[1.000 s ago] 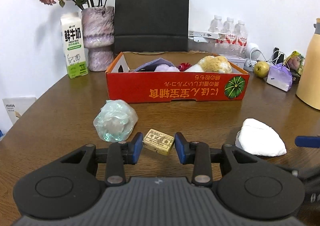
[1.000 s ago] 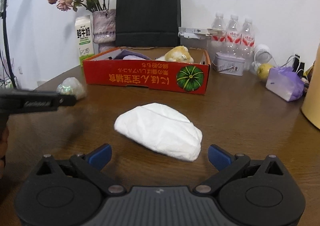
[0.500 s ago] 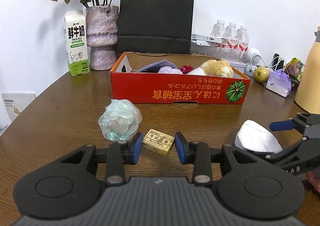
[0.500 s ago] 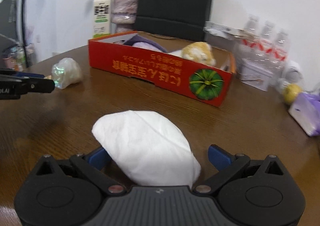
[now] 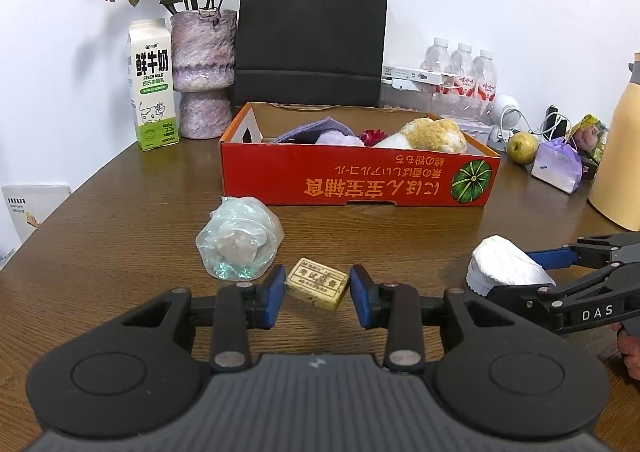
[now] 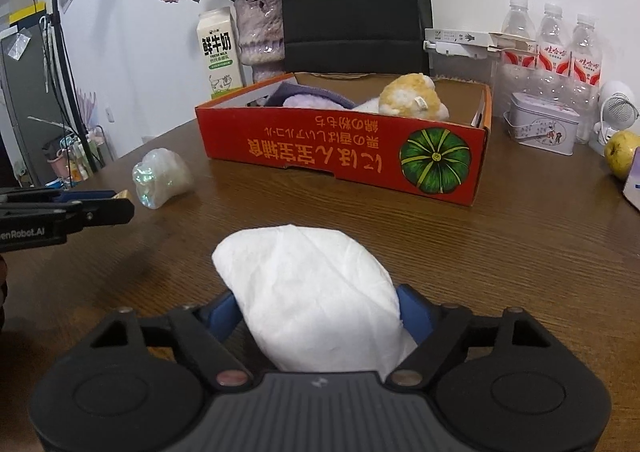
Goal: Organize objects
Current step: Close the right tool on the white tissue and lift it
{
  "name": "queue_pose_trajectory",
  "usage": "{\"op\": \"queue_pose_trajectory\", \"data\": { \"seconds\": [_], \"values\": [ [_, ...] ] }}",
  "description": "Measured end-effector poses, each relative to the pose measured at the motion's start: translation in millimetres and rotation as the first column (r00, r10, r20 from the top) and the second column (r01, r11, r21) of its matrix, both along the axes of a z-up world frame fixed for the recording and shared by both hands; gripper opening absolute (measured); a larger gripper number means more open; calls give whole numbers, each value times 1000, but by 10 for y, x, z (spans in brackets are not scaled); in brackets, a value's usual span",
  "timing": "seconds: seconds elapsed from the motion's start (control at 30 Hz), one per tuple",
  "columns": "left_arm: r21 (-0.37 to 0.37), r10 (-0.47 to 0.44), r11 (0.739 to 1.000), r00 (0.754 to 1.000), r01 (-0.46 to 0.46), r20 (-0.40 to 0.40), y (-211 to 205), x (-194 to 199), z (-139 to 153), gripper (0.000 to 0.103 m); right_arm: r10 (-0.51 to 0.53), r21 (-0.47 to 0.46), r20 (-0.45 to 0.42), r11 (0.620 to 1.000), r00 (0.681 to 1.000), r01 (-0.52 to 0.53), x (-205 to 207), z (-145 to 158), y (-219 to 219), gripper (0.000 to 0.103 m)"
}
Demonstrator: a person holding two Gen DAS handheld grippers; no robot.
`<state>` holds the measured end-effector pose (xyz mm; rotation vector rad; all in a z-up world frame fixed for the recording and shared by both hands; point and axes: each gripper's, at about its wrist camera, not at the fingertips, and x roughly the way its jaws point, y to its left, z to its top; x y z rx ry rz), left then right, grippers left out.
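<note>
My left gripper [image 5: 317, 292] is shut on a small tan eraser block [image 5: 317, 283], its blue pads touching both ends. My right gripper [image 6: 320, 312] is shut on a white cloth bundle [image 6: 316, 292], which fills the space between its jaws; the bundle also shows in the left wrist view [image 5: 506, 266]. A crumpled clear plastic bag [image 5: 239, 238] lies on the table left of the eraser, also seen in the right wrist view [image 6: 162, 176]. The red cardboard box [image 5: 360, 181] stands behind, holding a purple cloth [image 5: 320, 133] and a yellow-white plush toy [image 5: 432, 135].
A milk carton [image 5: 153, 85], a vase of dried roses [image 5: 204, 73] and a black paper bag [image 5: 310, 37] stand behind the box. Water bottles [image 6: 552, 47], a tin [image 6: 544, 123], a pear [image 5: 522, 142], a purple pouch [image 5: 557, 167] and a yellow jug [image 5: 620, 155] crowd the right.
My right gripper moved forward around the white cloth bundle and closed on it. My left gripper stayed around the eraser with little movement.
</note>
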<state>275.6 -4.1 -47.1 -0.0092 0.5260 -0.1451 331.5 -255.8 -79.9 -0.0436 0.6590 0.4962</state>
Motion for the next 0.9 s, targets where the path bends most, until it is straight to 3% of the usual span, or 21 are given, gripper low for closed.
{"op": "queue_pose_trajectory", "data": {
  "seconds": [0.13, 0.6, 0.63, 0.67, 0.9],
  "values": [
    [-5, 2, 1000, 1000, -2, 5, 20, -9, 6, 36, -34, 11, 12, 999, 999, 34, -52, 9, -14, 76],
    [-19, 15, 1000, 1000, -15, 19, 65, -29, 45, 36, -166, 38, 136, 986, 977, 162, -451, 113, 63, 47],
    [-19, 16, 1000, 1000, -16, 20, 64, -32, 47, 36, -176, 42, 144, 984, 974, 172, -486, 120, 71, 42],
    [-19, 17, 1000, 1000, -17, 21, 66, -33, 48, 36, -184, 48, 154, 983, 971, 178, -516, 127, 78, 24],
    [-16, 19, 1000, 999, -18, 34, 65, -72, 51, 36, -229, 60, 197, 973, 953, 222, -689, 159, 181, 19]
  ]
}}
